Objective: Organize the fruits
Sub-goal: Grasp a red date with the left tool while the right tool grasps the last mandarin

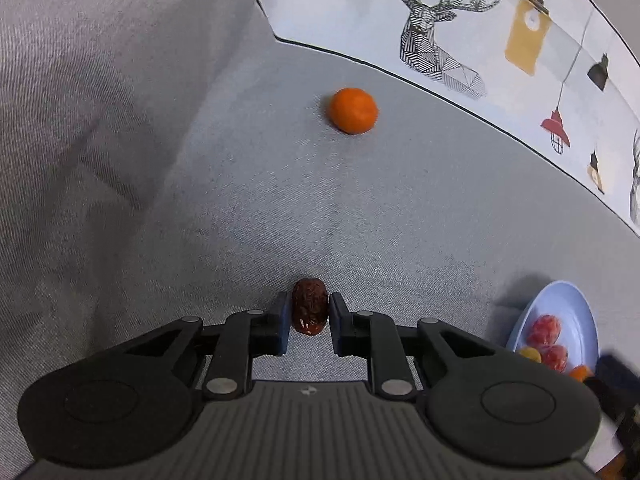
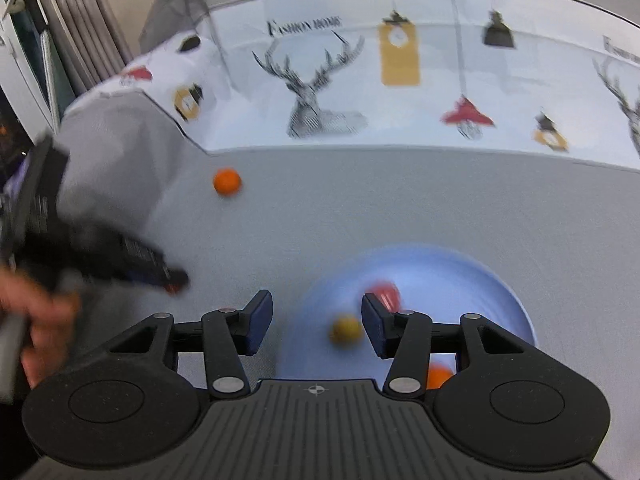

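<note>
My left gripper [image 1: 309, 312] is shut on a wrinkled dark red date [image 1: 309, 306], just above the grey cloth. An orange tangerine [image 1: 353, 110] lies farther ahead on the cloth; it also shows in the right wrist view [image 2: 227, 182]. A light blue plate [image 1: 576, 312] at the right holds red and yellow fruits [image 1: 544, 330]. My right gripper [image 2: 316, 320] is open and empty above the plate's [image 2: 492, 300] near left part, with a yellow fruit [image 2: 346, 330] and a red fruit [image 2: 386, 294] by its fingers. The right wrist view is blurred.
A white cloth printed with deer and lamps [image 1: 480, 32] covers the far side, also seen in the right wrist view [image 2: 360, 80]. My left gripper and the hand holding it [image 2: 100, 264] show at the left of the right wrist view. Curtains [image 2: 68, 20] hang at the far left.
</note>
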Available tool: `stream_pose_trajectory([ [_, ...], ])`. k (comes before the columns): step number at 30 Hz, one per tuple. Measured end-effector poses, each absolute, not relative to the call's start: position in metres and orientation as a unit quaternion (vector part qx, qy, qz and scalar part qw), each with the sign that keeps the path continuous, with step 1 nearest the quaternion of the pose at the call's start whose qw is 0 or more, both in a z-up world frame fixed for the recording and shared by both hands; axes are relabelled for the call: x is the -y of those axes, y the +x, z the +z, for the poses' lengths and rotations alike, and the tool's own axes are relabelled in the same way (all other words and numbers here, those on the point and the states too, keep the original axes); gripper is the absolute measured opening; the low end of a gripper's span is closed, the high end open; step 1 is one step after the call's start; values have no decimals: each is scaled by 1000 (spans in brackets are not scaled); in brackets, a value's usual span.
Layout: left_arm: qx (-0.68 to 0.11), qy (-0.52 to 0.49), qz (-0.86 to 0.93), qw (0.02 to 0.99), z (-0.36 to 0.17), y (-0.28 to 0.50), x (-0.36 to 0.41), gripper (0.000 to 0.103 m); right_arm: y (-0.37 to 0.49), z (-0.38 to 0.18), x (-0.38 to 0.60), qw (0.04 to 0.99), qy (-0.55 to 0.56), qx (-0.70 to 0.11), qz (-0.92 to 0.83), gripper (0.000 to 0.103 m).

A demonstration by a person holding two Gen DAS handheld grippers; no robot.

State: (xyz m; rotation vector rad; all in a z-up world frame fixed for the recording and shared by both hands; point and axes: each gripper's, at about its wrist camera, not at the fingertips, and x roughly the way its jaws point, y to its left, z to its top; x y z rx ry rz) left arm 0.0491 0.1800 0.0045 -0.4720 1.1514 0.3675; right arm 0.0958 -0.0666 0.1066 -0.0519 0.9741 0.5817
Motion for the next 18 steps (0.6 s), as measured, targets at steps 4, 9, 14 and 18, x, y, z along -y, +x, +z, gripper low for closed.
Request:
stream_pose_trajectory([
  [4,-517,-222,195,803,13,43,-185,21,131,119,20,837,-9,-454,306,52],
  [9,-489,-257,232,801,21,31,-201,21,168,107,-52,820,-33,-458,341,52],
  [14,-489,-272,234,795,20,30,-207,21,196,72,-118,800,-78,-474,360,64],
  [18,-488,-271,233,797,21,31,-208,21,208,42,-150,793,-129,-479,353,70],
])
